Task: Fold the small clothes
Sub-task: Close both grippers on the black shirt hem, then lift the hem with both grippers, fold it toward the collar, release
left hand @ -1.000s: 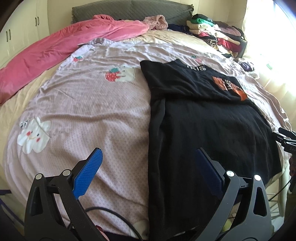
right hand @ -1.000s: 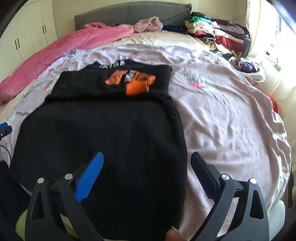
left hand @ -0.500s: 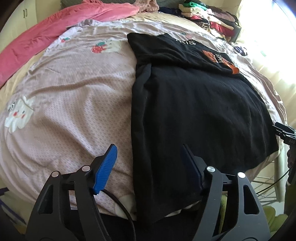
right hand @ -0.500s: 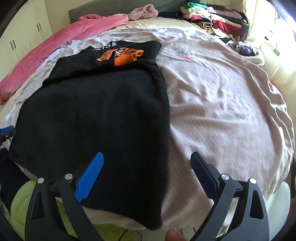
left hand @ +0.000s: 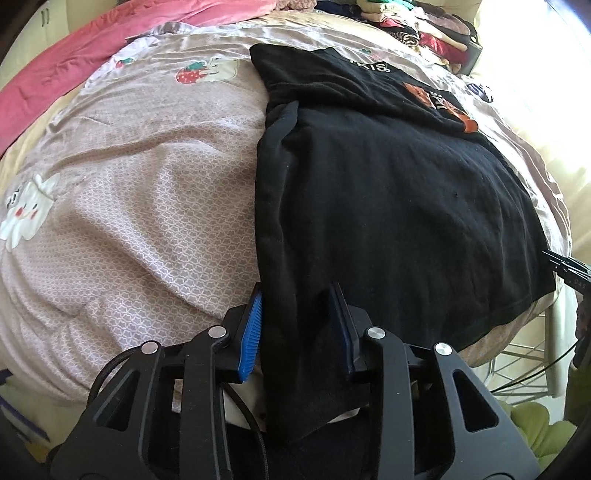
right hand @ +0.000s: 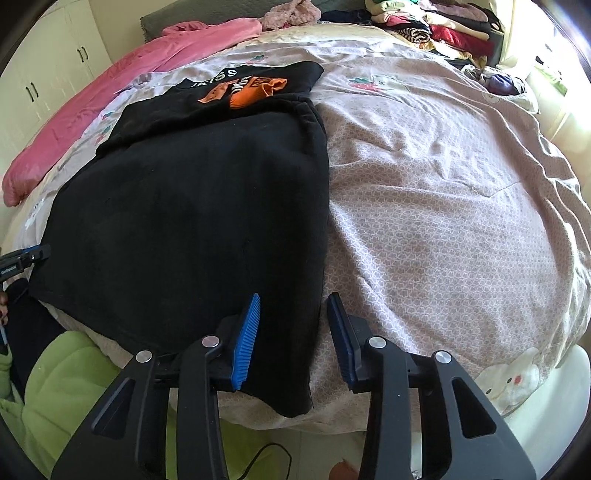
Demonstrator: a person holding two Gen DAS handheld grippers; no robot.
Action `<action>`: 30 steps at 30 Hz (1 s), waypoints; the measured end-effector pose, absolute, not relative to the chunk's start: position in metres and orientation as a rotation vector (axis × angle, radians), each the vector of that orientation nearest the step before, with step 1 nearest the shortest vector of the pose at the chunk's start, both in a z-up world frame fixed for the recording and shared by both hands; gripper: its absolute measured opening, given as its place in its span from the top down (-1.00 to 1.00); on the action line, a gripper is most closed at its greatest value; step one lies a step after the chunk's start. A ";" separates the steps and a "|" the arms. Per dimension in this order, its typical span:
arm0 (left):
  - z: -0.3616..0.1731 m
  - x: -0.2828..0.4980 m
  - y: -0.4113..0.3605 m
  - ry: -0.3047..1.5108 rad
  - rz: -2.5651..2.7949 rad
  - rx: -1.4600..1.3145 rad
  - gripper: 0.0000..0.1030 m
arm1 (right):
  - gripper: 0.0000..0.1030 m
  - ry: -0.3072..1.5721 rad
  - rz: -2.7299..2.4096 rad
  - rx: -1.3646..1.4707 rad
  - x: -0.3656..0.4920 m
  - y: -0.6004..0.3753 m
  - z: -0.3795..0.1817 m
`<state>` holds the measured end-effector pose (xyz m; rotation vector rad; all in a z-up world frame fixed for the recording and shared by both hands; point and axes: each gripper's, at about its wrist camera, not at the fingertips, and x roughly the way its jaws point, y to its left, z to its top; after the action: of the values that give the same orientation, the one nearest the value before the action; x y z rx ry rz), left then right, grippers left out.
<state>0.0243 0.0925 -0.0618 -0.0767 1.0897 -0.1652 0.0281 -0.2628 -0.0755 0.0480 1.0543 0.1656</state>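
A black T-shirt (left hand: 388,192) with an orange print lies on the bed, sides folded in, its hem hanging over the near edge; it also shows in the right wrist view (right hand: 192,206). My left gripper (left hand: 297,325) is partly open, its blue pads straddling the shirt's near left hem corner. My right gripper (right hand: 293,328) is partly open, straddling the near right hem corner. Neither pair of pads has closed on the cloth. Each gripper's tip shows at the edge of the other view.
The bed has a lilac quilt (left hand: 140,206) with cartoon patches. A pink blanket (left hand: 62,70) lies at the far left. A pile of folded clothes (right hand: 436,26) sits at the far right by the headboard. Green cloth (right hand: 66,376) is below the bed edge.
Both grippers moved forward and down to the shirt's hem corners. Their jaws narrowed from wide open to a smaller gap around the cloth.
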 end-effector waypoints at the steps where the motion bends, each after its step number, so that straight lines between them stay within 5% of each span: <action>1: -0.062 0.024 0.093 1.089 -0.165 -0.082 0.49 | 0.29 1.056 0.168 0.050 0.029 -0.263 -0.077; 5: -0.063 0.025 0.093 1.090 -0.164 -0.082 0.48 | 0.35 1.053 0.184 0.047 0.031 -0.257 -0.080; 6: -0.062 0.024 0.092 1.087 -0.164 -0.078 0.49 | 0.58 1.049 0.188 0.044 0.032 -0.256 -0.079; 9: -0.059 0.024 0.093 1.073 -0.161 -0.085 0.93 | 0.82 1.021 0.193 0.008 0.030 -0.254 -0.069; 30: 0.029 0.098 0.114 0.821 -0.162 -0.213 0.93 | 0.85 0.629 0.238 0.138 0.090 -0.261 0.042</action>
<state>0.0979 0.1136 0.0295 -0.2129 0.8208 -0.1623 0.0901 -0.2613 0.0418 0.1383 0.6292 0.2375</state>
